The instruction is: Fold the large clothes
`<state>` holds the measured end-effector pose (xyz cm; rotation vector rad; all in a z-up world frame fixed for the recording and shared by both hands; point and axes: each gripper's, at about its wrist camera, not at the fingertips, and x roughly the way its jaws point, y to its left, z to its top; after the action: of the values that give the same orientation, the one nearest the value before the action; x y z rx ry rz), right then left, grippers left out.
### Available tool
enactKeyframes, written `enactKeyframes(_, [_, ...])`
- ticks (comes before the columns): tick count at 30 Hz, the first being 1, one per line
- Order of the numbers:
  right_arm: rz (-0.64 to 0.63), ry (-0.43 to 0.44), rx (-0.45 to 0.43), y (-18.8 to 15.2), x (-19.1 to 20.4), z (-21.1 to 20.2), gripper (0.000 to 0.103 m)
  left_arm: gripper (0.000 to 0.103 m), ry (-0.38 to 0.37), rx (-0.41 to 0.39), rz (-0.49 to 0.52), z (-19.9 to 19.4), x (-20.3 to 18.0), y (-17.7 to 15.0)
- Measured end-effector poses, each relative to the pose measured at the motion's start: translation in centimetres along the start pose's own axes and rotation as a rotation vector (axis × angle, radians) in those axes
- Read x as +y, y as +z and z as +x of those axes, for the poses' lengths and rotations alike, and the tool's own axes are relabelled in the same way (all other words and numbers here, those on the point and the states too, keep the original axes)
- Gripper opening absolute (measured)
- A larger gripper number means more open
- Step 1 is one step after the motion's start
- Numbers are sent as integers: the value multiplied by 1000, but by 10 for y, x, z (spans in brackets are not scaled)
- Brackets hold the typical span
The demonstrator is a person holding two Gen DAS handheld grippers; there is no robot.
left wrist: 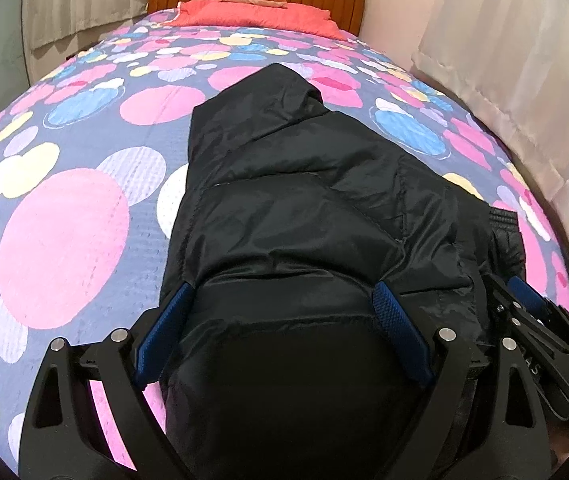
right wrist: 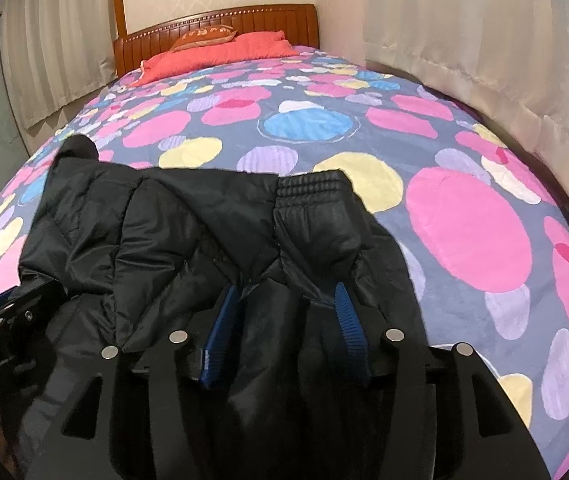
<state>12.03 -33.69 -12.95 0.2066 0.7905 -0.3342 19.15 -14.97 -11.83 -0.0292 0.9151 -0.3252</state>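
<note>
Both tongs, left gripper (left wrist: 282, 300) and right gripper (right wrist: 286, 300), stand spread wide around the near bulk of the black jacket (left wrist: 304, 184) on the bedspread (left wrist: 64, 240), sleeves apparently tucked in, lengthwise fold still to do

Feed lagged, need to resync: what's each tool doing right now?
Left tool: fingers spread wide, black jacket bunched between them; a firm grip cannot be told.
Right tool: same, cannot be told.
</note>
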Motion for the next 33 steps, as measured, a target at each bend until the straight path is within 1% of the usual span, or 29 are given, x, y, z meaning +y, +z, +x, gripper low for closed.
enactKeyframes(3, [13,0,-24,2,-3,-13,58,91,-19,7,-30,-9,5,2])
enactKeyframes(7, [21,3,-44,6,-11,-30,64,91,-30,-19,-51,-26,14,5])
enactKeyframes(11, [47,5,-48,8,-22,-42,66,91,-45,-37,-122,-43,35,7])
enactKeyframes(14, [85,15,-45,9,-33,-47,67,91,-64,-33,-218,-50,57,5])
enactKeyframes(19, [142,36,-46,12,-48,-51,68,91,-120,-6,-423,-51,95,-7])
enactKeyframes(20, [166,47,-39,13,-54,-49,69,91,-133,0,-450,-50,98,-9])
enactKeyframes(22, [202,69,-27,12,-59,-45,71,91,-190,16,-512,-45,106,-17])
enactKeyframes(25, [272,121,4,10,-70,-33,71,91,-245,43,-558,-34,110,-25])
enactKeyframes(28, [337,175,40,10,-81,-16,71,91,-281,50,-593,-24,111,-29])
enactKeyframes(31, [400,204,81,8,-93,2,71,91,-329,55,-608,-15,114,-32])
enactKeyframes(33, [439,217,121,4,-101,18,71,91,-353,79,-614,-4,115,-34])
